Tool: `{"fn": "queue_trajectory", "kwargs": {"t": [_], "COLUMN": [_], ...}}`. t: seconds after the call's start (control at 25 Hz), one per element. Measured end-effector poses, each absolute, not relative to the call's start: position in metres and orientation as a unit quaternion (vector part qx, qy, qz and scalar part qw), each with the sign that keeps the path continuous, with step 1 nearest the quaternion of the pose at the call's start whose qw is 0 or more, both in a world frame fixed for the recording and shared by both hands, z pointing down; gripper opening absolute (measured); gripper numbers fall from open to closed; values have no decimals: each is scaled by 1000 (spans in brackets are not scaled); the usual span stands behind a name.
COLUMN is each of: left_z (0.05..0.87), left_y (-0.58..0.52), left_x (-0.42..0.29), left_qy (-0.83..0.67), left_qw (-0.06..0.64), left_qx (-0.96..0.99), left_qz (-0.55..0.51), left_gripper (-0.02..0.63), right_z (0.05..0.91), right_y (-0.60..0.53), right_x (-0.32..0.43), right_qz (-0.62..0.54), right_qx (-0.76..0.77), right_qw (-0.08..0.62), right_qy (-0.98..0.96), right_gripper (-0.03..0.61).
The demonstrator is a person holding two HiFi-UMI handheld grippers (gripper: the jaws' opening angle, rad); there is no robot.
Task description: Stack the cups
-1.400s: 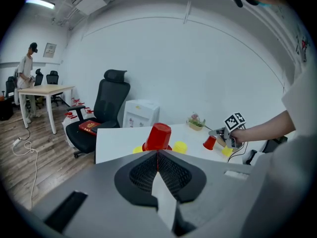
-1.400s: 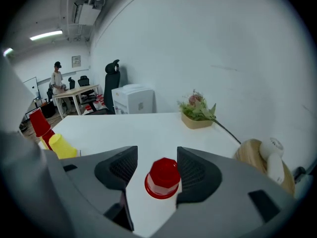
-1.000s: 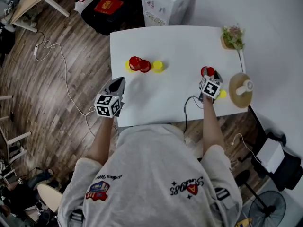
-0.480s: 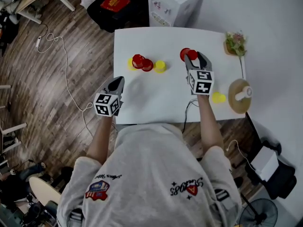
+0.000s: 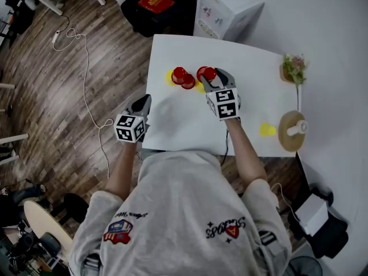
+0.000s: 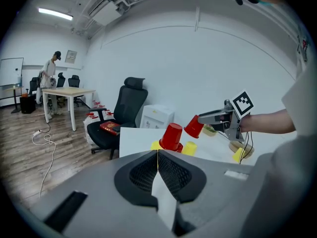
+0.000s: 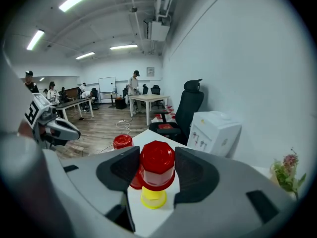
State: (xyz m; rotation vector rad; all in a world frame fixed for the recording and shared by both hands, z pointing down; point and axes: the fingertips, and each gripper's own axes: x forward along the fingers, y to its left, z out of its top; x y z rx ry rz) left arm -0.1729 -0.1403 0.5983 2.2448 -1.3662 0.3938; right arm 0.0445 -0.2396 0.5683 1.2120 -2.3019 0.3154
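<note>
Table (image 5: pixel 184 122) centre bare, cup cluster (image 5: pixel 184 78) far left, yellow cup (image 5: pixel 266 130), plant (image 5: pixel 294 68), wooden stand (image 5: pixel 291 132) along right edge

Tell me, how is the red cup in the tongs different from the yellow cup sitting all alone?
The red cup is gripped in the right tongs, tilted above the table; the yellow cup rests on the table, untouched. One is red, the other yellow. Both are small cups.
</note>
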Motion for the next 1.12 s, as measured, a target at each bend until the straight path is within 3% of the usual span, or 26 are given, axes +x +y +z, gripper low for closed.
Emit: {"fn": "queue_trajectory", "kwargs": {"t": [0.52, 0.96, 1.12], "left_z": [605, 608, 609], "left_y": [-128, -128, -128], "left_x": [-206, -215, -216], "left_qy": [-523, -526, -523], "left_qw": [255, 259, 260], "left_qx": [802, 798, 800], "left_qz": [137, 136, 136], "left_gripper": [6, 6, 6], "right_z": [604, 613, 607], "right_y": [-229, -232, -230], "right_x": [2, -4, -7], "right_qz": [117, 114, 117], "right_qx": [397, 398, 405], "right_qw": [314, 324, 310], "right_qy": [-855, -851, -852], "right_gripper": [224, 229, 267]}}
